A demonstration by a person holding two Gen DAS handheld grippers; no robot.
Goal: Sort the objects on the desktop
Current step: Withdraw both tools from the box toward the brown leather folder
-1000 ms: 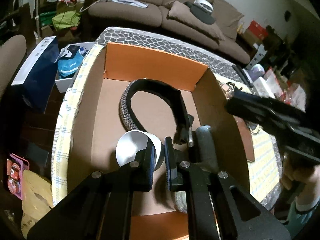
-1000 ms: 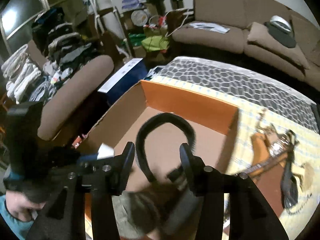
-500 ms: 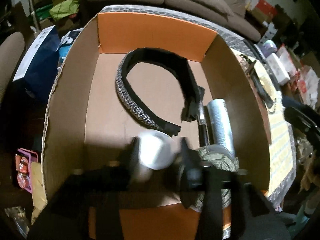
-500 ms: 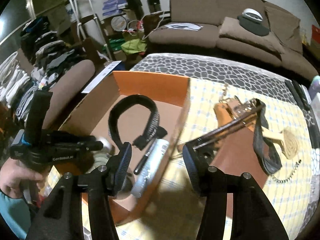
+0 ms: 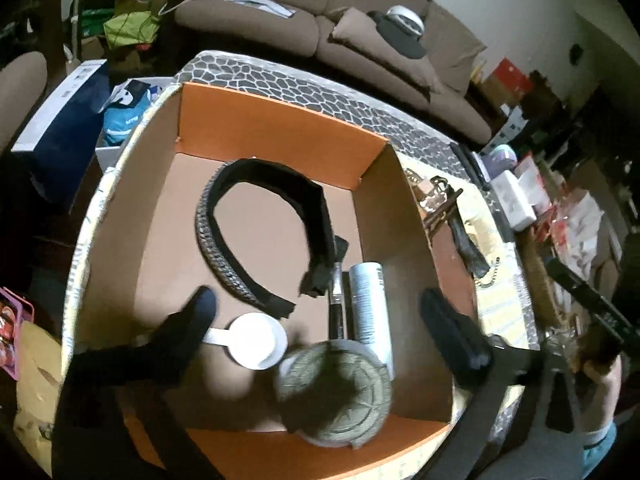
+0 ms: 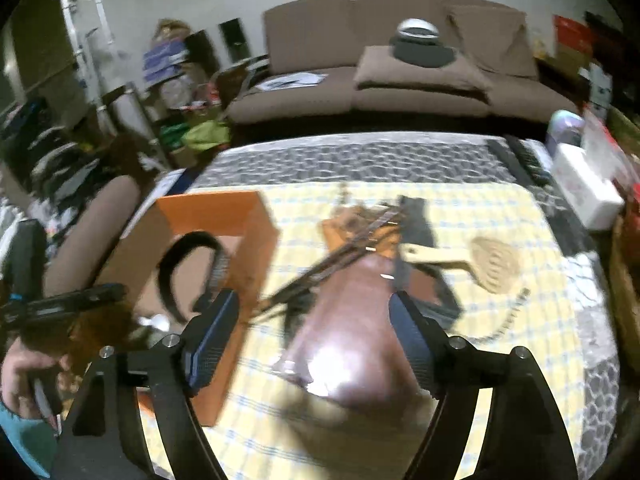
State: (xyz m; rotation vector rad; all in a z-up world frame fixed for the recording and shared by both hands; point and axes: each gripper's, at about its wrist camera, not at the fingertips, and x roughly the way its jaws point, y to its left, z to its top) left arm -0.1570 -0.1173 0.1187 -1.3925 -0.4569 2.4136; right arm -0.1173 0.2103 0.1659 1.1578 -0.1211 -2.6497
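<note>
Left claw point(image 5: 316, 304) hanging over the cardboard box point(image 5: 280, 128), jaws just opening to full spread, nothing pinched between. Lying on the box floor below: white scoop point(image 5: 256, 340), round patterned tin point(image 5: 336, 392), black studded headband point(image 5: 264, 236), silver tube point(image 5: 370, 304), black pen point(image 5: 335, 308). Right claw point(image 6: 316, 340) hovering above the counter point(image 6: 540, 320), jaws just opening, apart, gripping nothing; brown leather pouch point(image 6: 352, 340) sitting beneath, blurred. Yellow checked cloth covering the counter, woven fan point(image 6: 492, 264) and chain point(image 6: 504, 320) resting on it. Brown sofa point(image 6: 400, 80) standing behind, clutter piling up around the room.
</note>
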